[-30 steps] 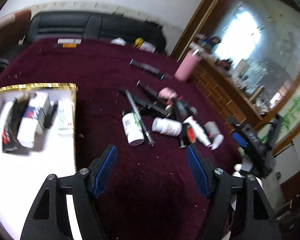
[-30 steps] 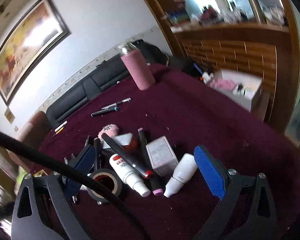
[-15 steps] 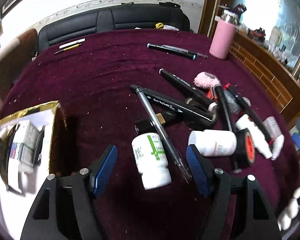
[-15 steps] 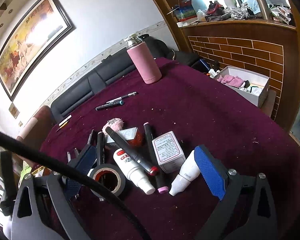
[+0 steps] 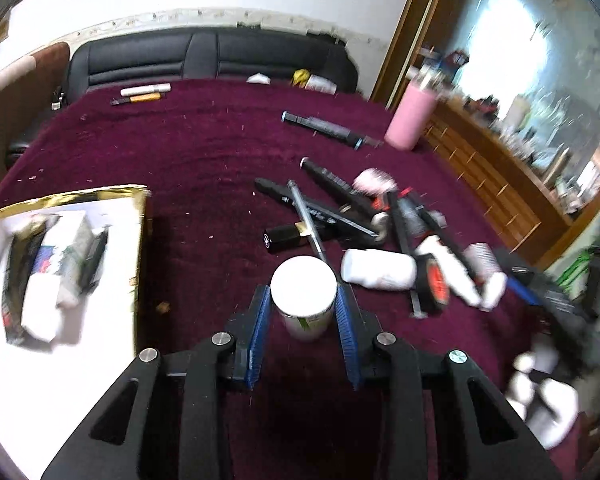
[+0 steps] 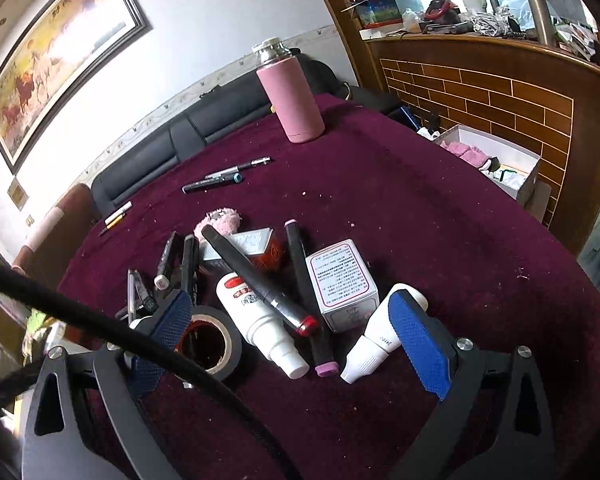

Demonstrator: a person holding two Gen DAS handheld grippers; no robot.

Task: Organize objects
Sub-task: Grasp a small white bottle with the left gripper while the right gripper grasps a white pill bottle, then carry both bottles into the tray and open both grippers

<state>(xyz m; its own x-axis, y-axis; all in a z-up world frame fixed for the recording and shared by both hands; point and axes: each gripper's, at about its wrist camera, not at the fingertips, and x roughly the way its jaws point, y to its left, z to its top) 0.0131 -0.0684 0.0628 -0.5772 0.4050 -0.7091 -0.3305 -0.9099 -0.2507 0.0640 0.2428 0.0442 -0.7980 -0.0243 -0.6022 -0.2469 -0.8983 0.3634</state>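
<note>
- white bottle [image 5: 303, 296] clamped in left gripper [image 5: 302, 309], lifted above maroon tablecloth [image 5: 204, 168]
- right gripper [image 6: 292, 330] jaws wide apart over clutter pile: tape roll [image 6: 210, 342], spray bottle [image 6: 260, 322]
- gold-rimmed tray [image 5: 138, 240] left of it
- black sofa [image 5: 204, 54] behind table, pink flask [image 6: 292, 98] at far edge

Between the left gripper's [image 5: 303, 307] ribbed blue rubber-like pads sits a smooth white plastic bottle [image 5: 303, 297] with a matt lid. Beneath it the table cloth [image 5: 204, 168] is a deep maroon velvety pile, flecked with crumbs. To its left the tray [image 5: 139, 216] shows a glossy gold foil rim and a plain white inside. Ahead of the right gripper [image 6: 292, 336], whose pads are textured blue, lie a shiny black tape roll [image 6: 210, 342], a glossy white spray bottle [image 6: 256, 316] and a printed cardboard box [image 6: 342, 282]. Farther off stands a matt pink flask [image 6: 294, 98] with a polished metal cap.
</note>
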